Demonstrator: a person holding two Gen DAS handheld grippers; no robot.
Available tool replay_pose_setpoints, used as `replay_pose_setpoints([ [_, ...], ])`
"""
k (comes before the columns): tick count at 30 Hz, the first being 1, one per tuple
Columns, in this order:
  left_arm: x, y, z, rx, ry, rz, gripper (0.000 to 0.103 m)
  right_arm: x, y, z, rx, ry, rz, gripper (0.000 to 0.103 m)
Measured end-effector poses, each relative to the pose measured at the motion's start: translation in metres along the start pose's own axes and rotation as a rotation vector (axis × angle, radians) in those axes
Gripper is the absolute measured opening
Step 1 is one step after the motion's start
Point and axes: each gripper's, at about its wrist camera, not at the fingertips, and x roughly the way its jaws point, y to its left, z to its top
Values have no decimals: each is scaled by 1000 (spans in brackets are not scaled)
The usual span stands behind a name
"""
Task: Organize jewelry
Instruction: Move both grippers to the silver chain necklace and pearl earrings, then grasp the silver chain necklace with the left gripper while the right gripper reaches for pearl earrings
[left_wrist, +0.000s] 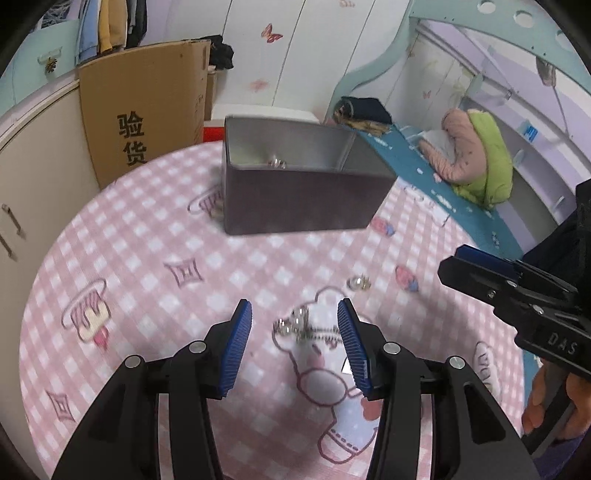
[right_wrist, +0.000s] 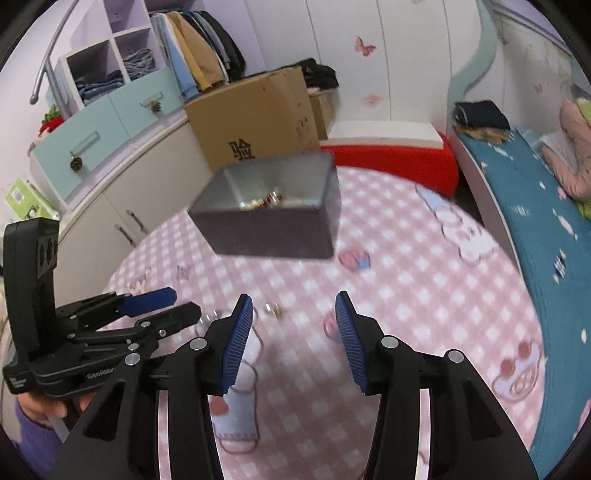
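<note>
A dark open box (left_wrist: 295, 192) stands on the pink checked cloth (left_wrist: 147, 258), with jewelry inside (left_wrist: 277, 162). It also shows in the right wrist view (right_wrist: 269, 221), holding several pieces (right_wrist: 266, 201). My left gripper (left_wrist: 294, 317) is open just above a silver beaded piece with a chain (left_wrist: 299, 326) lying between its fingers. A small pearl earring (left_wrist: 357, 283) lies to the right on the cloth, and shows in the right wrist view (right_wrist: 273, 309). My right gripper (right_wrist: 294, 314) is open and empty above the cloth; it shows at the right of the left wrist view (left_wrist: 480, 273).
A cardboard box (left_wrist: 144, 107) stands behind the table at the left by a cream cabinet (right_wrist: 122, 206). A bed with a blue cover (left_wrist: 424, 173) and a pink and green coat (left_wrist: 476, 155) lies at the right. A red stool (right_wrist: 391, 162) is behind the table.
</note>
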Motion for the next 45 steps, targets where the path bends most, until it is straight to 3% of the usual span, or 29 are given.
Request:
replay_pose_setpoints([
  [15, 21, -12, -7, 56, 28, 93, 44, 9, -8, -19, 38, 32, 20, 48],
  [17, 22, -14, -8, 79, 24, 124, 28, 10, -7, -18, 36, 33, 21, 48],
  [18, 23, -15, -8, 96, 21, 144, 25, 11, -7, -18, 36, 33, 23, 48],
  [20, 23, -14, -7, 84, 24, 111, 14, 13, -5, -18, 32, 35, 22, 48],
  [24, 22, -14, -9, 96, 17, 113, 13, 21, 2, -16, 17, 45, 15, 53],
  [25, 21, -13, -9, 89, 15, 105, 6, 23, 4, -16, 10, 48, 13, 53],
  [40, -25, 17, 10, 41, -89, 67, 6, 59, 35, -7, -108, 72, -52, 52],
  [45, -31, 25, 16, 26, -106, 77, 6, 69, 43, -4, -137, 83, -59, 38],
])
